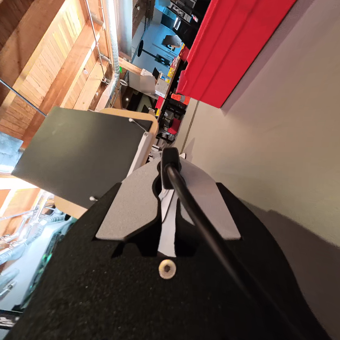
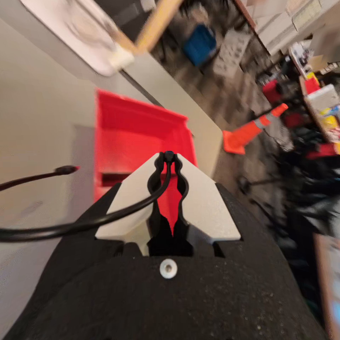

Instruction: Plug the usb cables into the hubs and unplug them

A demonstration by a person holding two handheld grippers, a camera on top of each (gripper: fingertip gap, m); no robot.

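My left gripper (image 1: 170,158) is shut on the black plug (image 1: 170,166) of a black cable (image 1: 195,207), which runs back toward the lower right. It is held above the beige table (image 1: 266,147), near a red bin (image 1: 226,47). My right gripper (image 2: 168,154) is shut on the end of a black cable (image 2: 128,211) that loops out to the left. It hovers over the near end of the red bin (image 2: 132,132). Another black cable end with a red tip (image 2: 66,169) hangs free at left; I cannot tell whether it is the same cable.
A black panel on a wooden board (image 1: 79,152) stands to the left of my left gripper. A white tray-like object (image 2: 73,31) lies at the table's far side. An orange traffic cone (image 2: 252,128) stands on the floor beyond the table edge, with cluttered shelves (image 2: 322,114) behind.
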